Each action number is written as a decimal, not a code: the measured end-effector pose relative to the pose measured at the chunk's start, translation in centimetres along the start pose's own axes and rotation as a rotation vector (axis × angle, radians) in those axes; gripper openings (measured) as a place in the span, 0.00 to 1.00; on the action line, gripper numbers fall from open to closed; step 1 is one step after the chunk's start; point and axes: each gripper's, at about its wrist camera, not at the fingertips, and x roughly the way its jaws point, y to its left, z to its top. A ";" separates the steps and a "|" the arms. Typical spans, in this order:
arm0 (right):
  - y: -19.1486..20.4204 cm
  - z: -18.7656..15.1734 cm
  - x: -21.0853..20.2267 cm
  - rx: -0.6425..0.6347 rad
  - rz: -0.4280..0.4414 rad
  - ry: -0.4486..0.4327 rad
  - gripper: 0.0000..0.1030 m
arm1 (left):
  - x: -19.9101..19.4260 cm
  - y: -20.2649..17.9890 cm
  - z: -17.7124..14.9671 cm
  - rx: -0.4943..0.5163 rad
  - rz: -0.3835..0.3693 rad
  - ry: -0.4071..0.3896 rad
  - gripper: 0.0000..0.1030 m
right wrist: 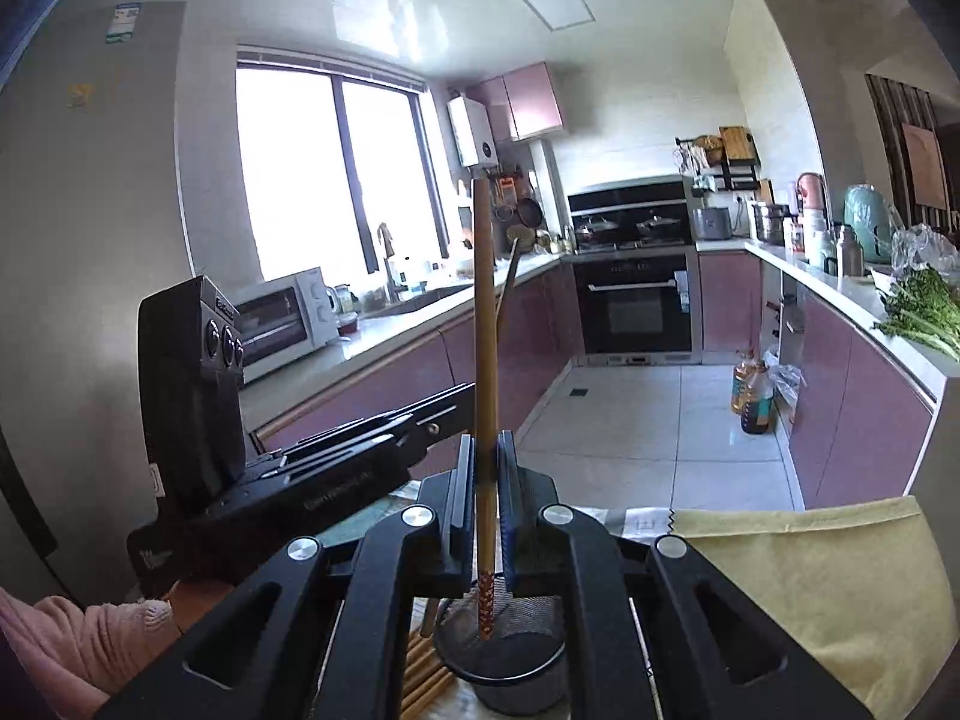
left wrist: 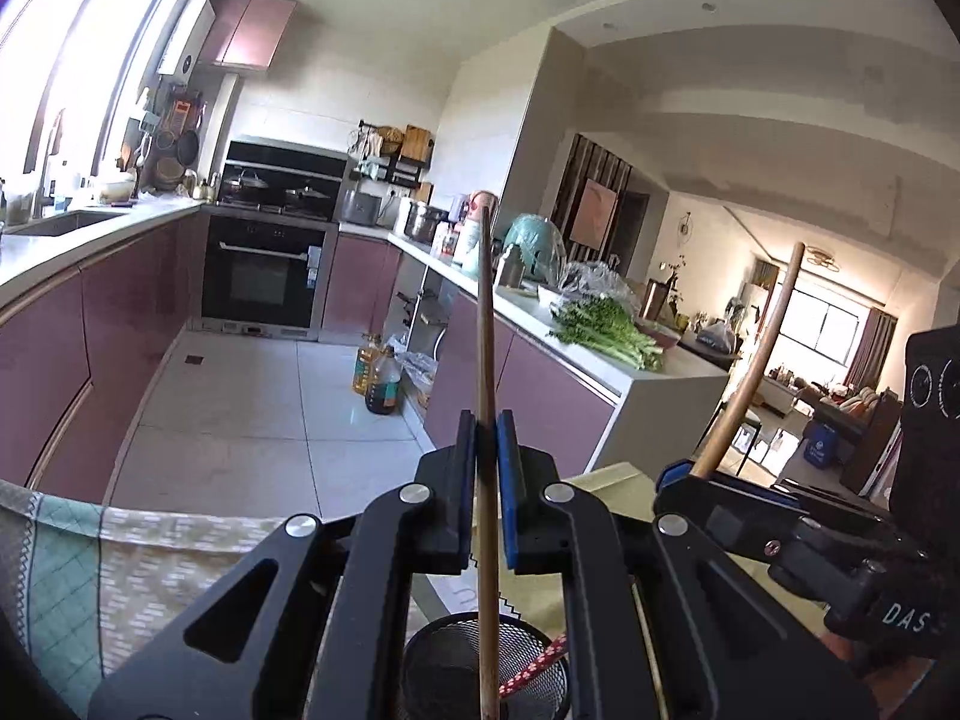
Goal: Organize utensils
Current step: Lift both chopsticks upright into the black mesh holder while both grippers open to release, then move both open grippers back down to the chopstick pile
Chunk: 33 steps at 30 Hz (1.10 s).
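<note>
So we're in a kitchen with pinkish-purple cabinets, a built-in oven (right wrist: 636,300) under the hob, white floor tiles and a big bright window. A bunch of greens (left wrist: 606,327) lies on the side counter, and two oil bottles (left wrist: 378,375) stand on the floor by the cabinets. The table right in front has a yellow cloth (right wrist: 810,576) on one side and a green checked cloth (left wrist: 54,570) on the other.

Sitting on that table is a black mesh cup (right wrist: 504,660), directly below both tools. The left tool (left wrist: 487,474) is clamped tight on a plain wooden chopstick (left wrist: 486,330), which stands near enough vertical, top end up toward the ceiling, lower end down inside the cup. The right tool (right wrist: 487,480) is pinched on a second chopstick (right wrist: 483,324), also upright; its lower end has a red patterned tip (right wrist: 485,606) hanging just over or just into the cup's mouth, can't tell which. A few more wooden sticks (right wrist: 429,669) lie flat on the table just beside the cup.
</note>
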 end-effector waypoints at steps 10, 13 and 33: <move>-1.3 -2.4 4.3 0.048 -0.003 0.205 0.06 | 3.5 0.3 -4.6 0.100 0.047 0.161 0.08; -1.3 -3.0 5.6 0.056 -0.023 0.250 0.07 | 3.4 0.8 -5.5 0.130 0.051 0.189 0.08; 2.9 -6.6 1.0 0.029 0.082 0.155 0.59 | -7.7 5.9 -7.4 0.178 0.091 0.270 0.43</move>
